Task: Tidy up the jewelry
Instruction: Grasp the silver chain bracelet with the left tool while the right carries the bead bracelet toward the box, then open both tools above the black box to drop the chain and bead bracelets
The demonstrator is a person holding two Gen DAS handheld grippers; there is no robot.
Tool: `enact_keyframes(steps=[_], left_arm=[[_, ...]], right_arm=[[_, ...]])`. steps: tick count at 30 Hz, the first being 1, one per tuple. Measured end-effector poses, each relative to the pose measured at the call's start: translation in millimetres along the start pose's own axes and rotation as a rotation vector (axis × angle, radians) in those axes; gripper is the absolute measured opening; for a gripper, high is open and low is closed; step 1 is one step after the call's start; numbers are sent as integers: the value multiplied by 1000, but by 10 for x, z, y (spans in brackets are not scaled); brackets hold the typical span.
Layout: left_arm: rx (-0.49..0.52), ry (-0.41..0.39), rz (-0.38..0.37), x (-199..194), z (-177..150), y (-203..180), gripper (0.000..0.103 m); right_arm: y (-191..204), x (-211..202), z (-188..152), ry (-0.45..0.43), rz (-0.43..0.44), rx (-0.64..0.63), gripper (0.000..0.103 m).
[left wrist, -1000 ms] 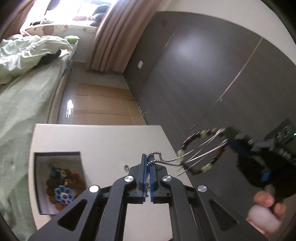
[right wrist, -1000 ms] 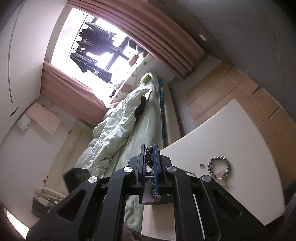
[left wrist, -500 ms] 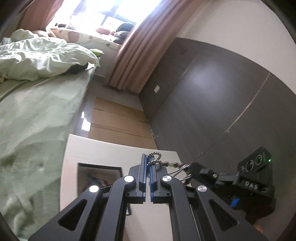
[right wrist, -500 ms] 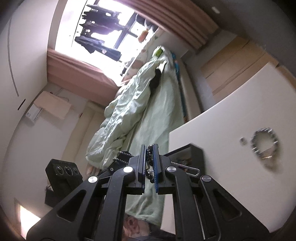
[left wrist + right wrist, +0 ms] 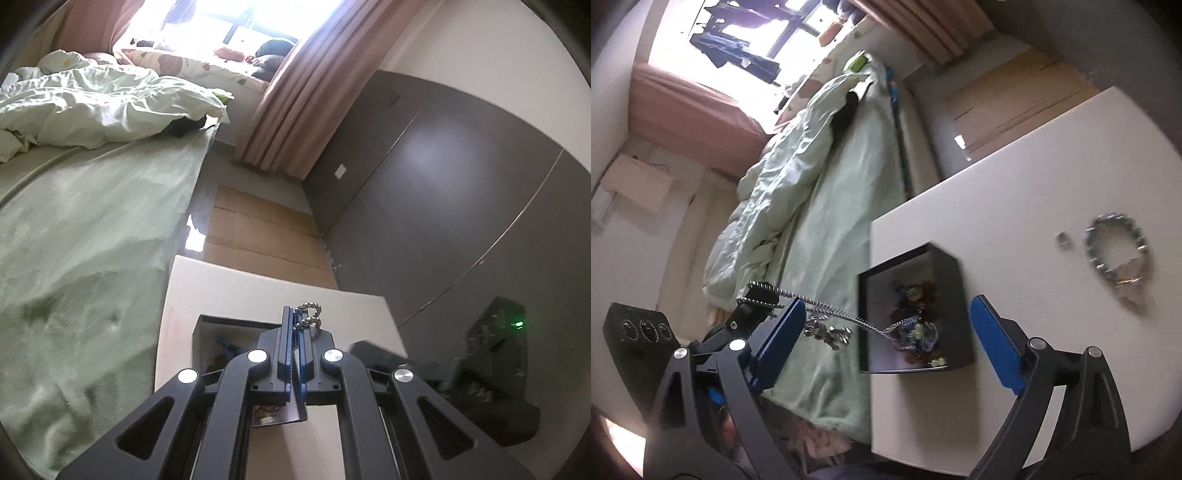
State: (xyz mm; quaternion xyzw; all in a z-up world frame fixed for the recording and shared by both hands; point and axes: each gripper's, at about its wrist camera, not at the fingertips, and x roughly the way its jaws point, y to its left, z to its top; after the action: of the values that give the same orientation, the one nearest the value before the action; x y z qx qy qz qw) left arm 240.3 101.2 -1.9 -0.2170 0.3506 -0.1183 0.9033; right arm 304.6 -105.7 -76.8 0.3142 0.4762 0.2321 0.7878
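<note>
My left gripper [image 5: 295, 321] is shut on a silver chain [image 5: 309, 314] and holds it above the dark jewelry box [image 5: 210, 332]. In the right wrist view the chain [image 5: 831, 312] stretches from the left gripper [image 5: 757, 295] down into the box [image 5: 955, 299], which holds several beaded pieces. My right gripper [image 5: 886, 325] is open and empty above the box. A silver bead bracelet [image 5: 1117, 247] and a small ring [image 5: 1062, 240] lie on the white table [image 5: 1015, 184], to the right of the box.
A bed with a green duvet [image 5: 81, 221] runs along the table's left side. A dark wardrobe wall [image 5: 461, 184] stands on the right. Pink curtains [image 5: 306, 92] hang at the window. The right gripper's body [image 5: 491, 362] sits low right in the left wrist view.
My right gripper has opened and let go of the chain and beaded bracelet. Both grippers have moved over the box. My left gripper still holds the chain.
</note>
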Motion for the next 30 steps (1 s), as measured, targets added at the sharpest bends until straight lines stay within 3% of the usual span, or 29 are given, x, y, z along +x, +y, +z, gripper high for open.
enact_keyframes(steps=[3,6,7,8,10,12,15,21,27,30], left_arm=[[4,48,22,131,-36,-8,0],[13,99,38,261,-83,-25,5],[15,112,48,289,-95,-33,20],[11,110,65,298,-103,-27,43],[1,62,84,242,-106,-22,77],[9,34,85,205,-98,-43,78],[13,59,81,267,-121,-69,76],[74,95,72,441,-198,-306,64],[151,155,64,747,-331,-634,51],[176,179,59,902,-402,-763,49]], right_arm=[[-164,-119,46,-7,24,38,90],[-263,-218,122,-25,-28,36,90],[-316,-264,141,-27,-40,39,90],[-356,-300,161,-29,-52,40,90],[-434,-377,189,-35,-88,36,90],[-514,-436,218,-41,-105,31,90],[-655,-571,268,-63,-130,31,90],[-992,-768,332,-90,-205,57,90],[-1188,-680,356,-47,-251,61,68],[-1265,-600,362,-18,-263,61,66]])
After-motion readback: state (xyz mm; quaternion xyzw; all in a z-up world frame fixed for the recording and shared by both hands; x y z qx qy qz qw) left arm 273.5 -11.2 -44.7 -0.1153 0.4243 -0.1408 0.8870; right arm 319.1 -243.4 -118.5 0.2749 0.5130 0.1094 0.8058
